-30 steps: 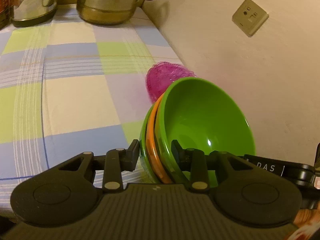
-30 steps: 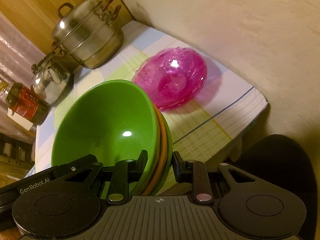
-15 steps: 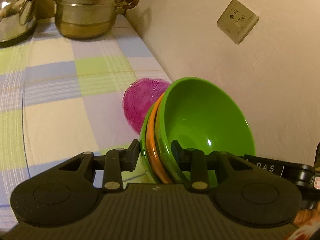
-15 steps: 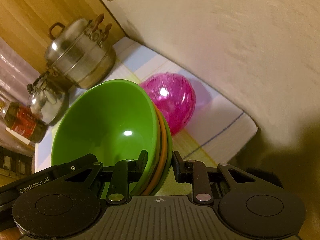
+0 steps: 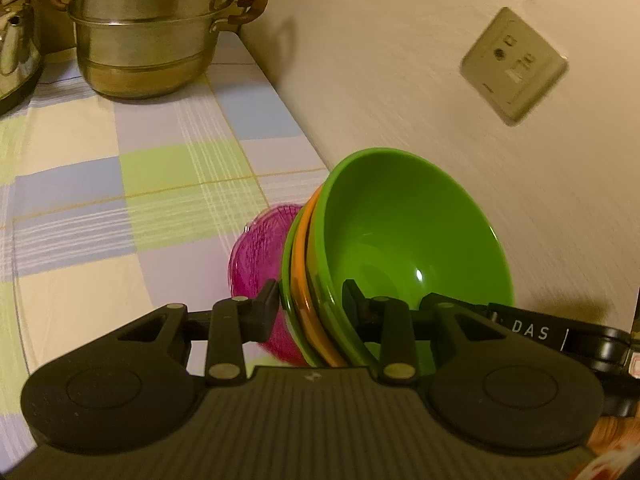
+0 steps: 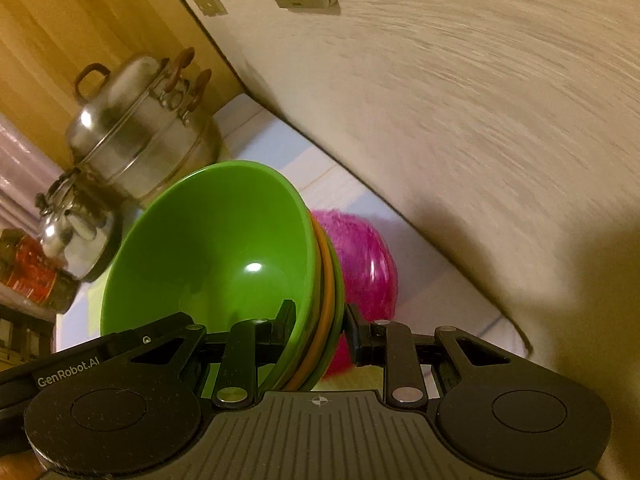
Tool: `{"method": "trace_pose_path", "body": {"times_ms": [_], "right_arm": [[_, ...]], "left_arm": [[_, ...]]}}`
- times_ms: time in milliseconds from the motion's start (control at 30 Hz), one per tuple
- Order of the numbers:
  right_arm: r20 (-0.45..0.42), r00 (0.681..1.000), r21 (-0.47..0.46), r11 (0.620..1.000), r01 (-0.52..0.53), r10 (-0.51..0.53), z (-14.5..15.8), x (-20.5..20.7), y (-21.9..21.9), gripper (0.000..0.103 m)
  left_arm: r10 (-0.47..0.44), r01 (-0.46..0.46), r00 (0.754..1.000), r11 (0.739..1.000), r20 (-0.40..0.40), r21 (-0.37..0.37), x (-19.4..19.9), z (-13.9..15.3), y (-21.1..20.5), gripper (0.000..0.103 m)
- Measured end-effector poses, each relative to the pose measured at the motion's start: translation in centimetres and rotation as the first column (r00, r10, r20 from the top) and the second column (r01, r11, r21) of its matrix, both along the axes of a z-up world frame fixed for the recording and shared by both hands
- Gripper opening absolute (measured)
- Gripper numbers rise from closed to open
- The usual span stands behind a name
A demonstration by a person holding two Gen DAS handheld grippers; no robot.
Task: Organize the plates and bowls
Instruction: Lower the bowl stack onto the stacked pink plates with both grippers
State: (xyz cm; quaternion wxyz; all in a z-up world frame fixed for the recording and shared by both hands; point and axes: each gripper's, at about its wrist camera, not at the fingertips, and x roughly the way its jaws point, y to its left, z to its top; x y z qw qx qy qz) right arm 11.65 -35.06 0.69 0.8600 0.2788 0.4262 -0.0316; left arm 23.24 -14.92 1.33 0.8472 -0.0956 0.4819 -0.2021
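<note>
A nested stack of bowls [image 5: 400, 236], green inside, then orange, then green, hangs in the air above the table. My left gripper [image 5: 312, 304] is shut on the stack's rim on one side. On the opposite side my right gripper [image 6: 318, 322] pinches the same stack of bowls [image 6: 224, 248]. A pink glass plate [image 5: 260, 256] lies on the checked tablecloth [image 5: 120, 208] close to the wall, half hidden behind the stack; in the right wrist view the pink plate [image 6: 364, 264] shows just past the rim.
A steel steamer pot [image 5: 148, 32] and a kettle [image 5: 16, 36] stand at the table's far end. The wall [image 5: 440, 100] with a socket [image 5: 514, 62] runs along the table's right side. A red tin [image 6: 28, 276] sits beside the kettle [image 6: 76, 240].
Both grippers have carried the bowl stack toward the pink plate and the wall; the plate now sits right behind the stack, and the pot looks nearer.
</note>
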Motion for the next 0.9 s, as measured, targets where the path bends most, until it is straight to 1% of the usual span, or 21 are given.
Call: {"method": "trace_pose_path", "body": {"times_ms": [200,433,633,900], "right_arm": [[-0.023,1.0,-0.009,1.0,0.004,-0.004,-1.4,3.2,-0.8,0.026],[-0.065,0.998,-0.003,1.0,0.003,-0.003,-3.7,4.8,-1.6,0.026],[-0.082,0.997,0.006,1.0,0.005,-0.004,-4.8,5.4,-1.9,0.026],[-0.081,0.997,0.004,1.0,0.001,0.0,-5.2,6.2,-1.7,0.026]], "left_arm": [[-0.01,0.011,0.999,1.0,-0.032,0.022,2.8,-1.9,-1.1,0.03],[-0.007,0.01,0.997,0.999,-0.071,0.039,3.9,-4.4,-1.7,0.03],[-0.004,0.008,0.997,0.999,-0.082,0.044,4.2,-5.5,-1.9,0.03],[-0.001,0.005,0.997,0.999,-0.077,0.054,4.6,-5.6,-2.0,0.03]]}}
